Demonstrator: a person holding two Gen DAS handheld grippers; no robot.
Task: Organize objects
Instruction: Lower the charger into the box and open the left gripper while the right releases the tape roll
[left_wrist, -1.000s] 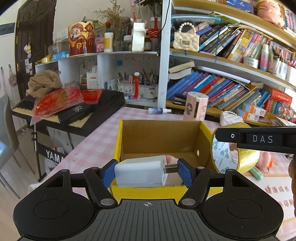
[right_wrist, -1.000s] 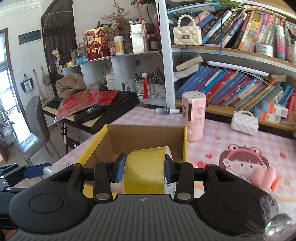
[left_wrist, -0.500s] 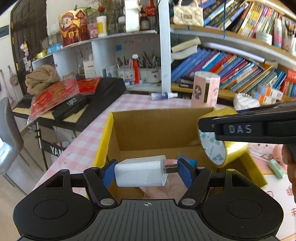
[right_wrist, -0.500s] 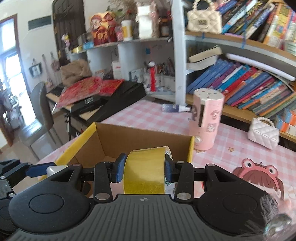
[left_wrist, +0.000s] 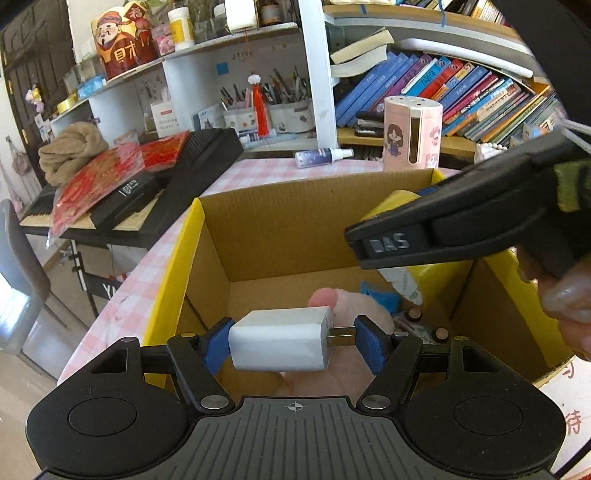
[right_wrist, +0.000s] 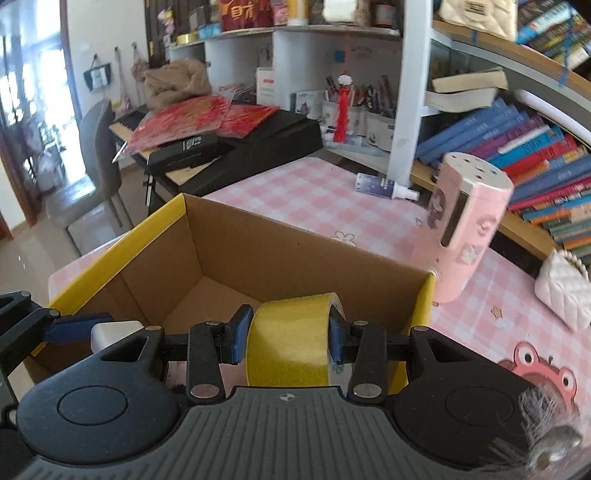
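Note:
A yellow-rimmed cardboard box (left_wrist: 173, 266) stands open on the pink checked table; it also shows in the right wrist view (right_wrist: 122, 240). My left gripper (left_wrist: 291, 343) is shut on a white charger plug (left_wrist: 280, 343) and holds it over the box's near side. My right gripper (right_wrist: 286, 339) is shut on a yellow tape roll (right_wrist: 291, 343) over the box's right part; the roll also shows in the left wrist view (left_wrist: 391, 206). A pink soft toy (left_wrist: 332, 384) and small items lie inside the box.
A pink cylindrical holder (right_wrist: 469, 225) stands just behind the box's right corner, a small spray bottle (left_wrist: 321, 157) lies behind it. A white quilted purse (right_wrist: 565, 291) sits at the right. A black keyboard (left_wrist: 177, 181) with red packets is to the left. Bookshelves line the back.
Both grippers have moved forward and down over the box, tilting downward. The charger plug and the tape roll now hang above the box's inside. Both stay gripped.

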